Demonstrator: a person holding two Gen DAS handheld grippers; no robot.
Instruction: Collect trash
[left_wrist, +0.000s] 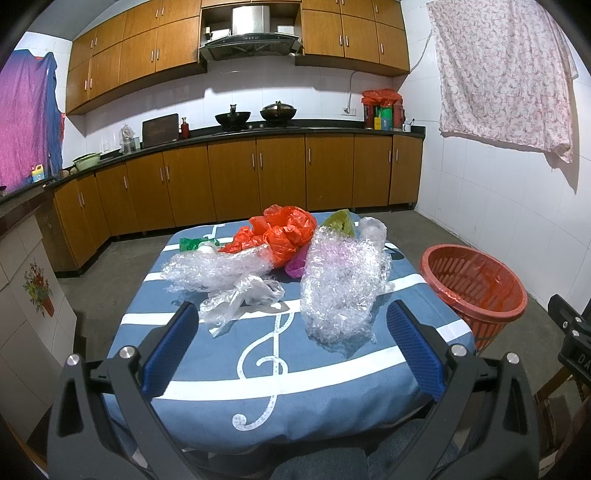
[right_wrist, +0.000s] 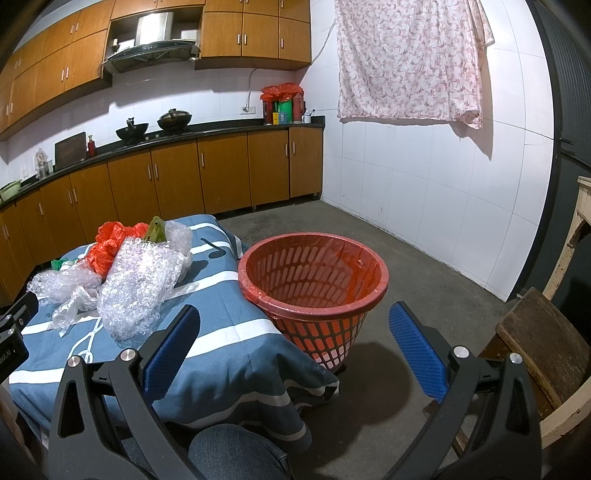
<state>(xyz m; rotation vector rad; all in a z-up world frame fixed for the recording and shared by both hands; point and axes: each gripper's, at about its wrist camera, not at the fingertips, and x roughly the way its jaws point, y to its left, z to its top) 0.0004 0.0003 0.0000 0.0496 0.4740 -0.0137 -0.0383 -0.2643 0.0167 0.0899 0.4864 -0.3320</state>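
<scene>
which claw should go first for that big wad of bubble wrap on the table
Left, probably. The left claw is open and faces the bubble wrap directly. The right claw, also open, points at the red basket, with the wrap off to its side.

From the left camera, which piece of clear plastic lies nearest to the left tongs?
The thin crumpled clear bag, just ahead of the left tongs. Both bubble wrap pieces, the tall one and the flat one, lie farther off.

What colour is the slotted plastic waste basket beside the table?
Red, lined with a red bag; the slotted plastic waste basket shows best in the right wrist view.
</scene>
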